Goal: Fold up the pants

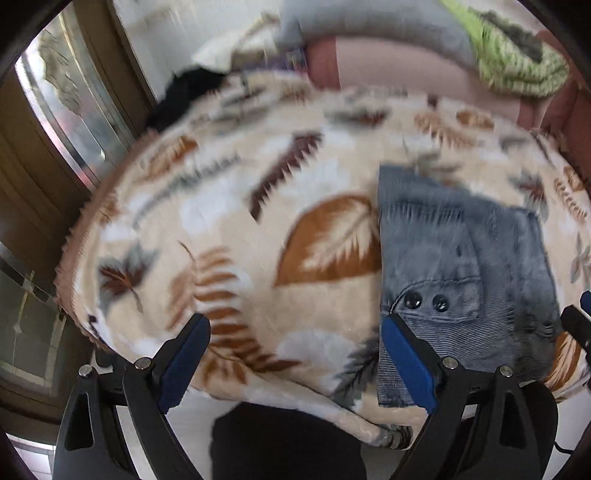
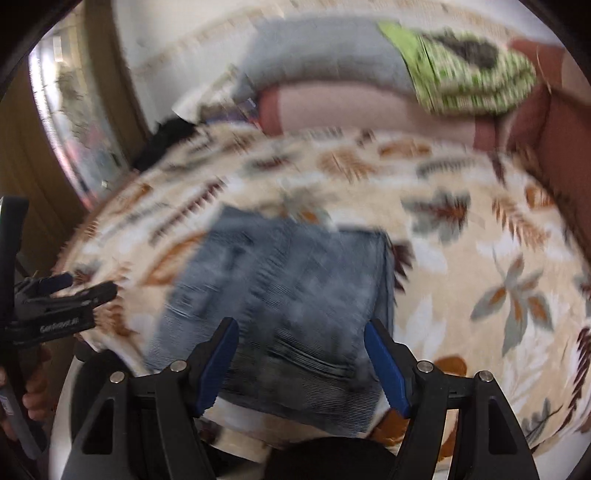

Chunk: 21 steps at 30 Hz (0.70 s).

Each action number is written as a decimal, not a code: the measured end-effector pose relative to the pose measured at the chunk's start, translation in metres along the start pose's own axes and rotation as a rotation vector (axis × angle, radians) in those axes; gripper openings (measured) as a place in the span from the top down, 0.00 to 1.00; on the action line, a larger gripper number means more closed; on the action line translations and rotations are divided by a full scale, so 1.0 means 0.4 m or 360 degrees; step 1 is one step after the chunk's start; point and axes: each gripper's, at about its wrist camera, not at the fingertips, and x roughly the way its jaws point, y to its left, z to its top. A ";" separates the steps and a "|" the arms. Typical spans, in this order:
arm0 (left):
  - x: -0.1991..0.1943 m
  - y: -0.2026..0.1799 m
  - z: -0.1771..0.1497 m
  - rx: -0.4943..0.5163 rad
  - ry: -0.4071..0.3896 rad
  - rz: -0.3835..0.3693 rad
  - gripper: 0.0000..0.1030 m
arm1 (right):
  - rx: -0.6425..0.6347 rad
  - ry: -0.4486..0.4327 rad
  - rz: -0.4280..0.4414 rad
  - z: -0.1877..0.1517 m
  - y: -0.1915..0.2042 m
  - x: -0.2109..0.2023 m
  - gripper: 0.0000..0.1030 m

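Note:
Blue-grey corduroy pants (image 1: 461, 266) lie folded into a compact rectangle on a leaf-patterned blanket (image 1: 229, 229); two dark buttons show near the pocket. In the right wrist view the folded pants (image 2: 291, 302) lie straight ahead, blurred. My left gripper (image 1: 295, 328) is open and empty, above the blanket just left of the pants. My right gripper (image 2: 301, 332) is open and empty, hovering over the near edge of the pants. The left gripper also shows at the left edge of the right wrist view (image 2: 74, 299).
The blanket (image 2: 480, 258) covers a bed. A pink cushion (image 1: 406, 70), a grey pillow (image 1: 369, 18) and a green-striped cloth (image 1: 517, 62) lie at the far side. A dark garment (image 1: 184, 96) lies at the far left corner. A glass door (image 1: 74, 110) stands left.

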 end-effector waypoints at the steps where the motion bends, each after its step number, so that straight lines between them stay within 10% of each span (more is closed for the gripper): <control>1: 0.023 -0.003 0.006 -0.0011 0.0037 -0.0023 0.09 | 0.0065 0.0032 0.0035 0.002 -0.031 0.021 0.28; 10: 0.120 -0.064 0.063 0.0009 0.0198 -0.0314 0.09 | 0.0495 0.0163 0.0173 -0.004 -0.233 0.103 0.28; 21: 0.183 -0.087 0.096 0.0055 0.0261 -0.0624 0.09 | 0.0607 0.0240 0.0416 0.001 -0.246 0.194 0.28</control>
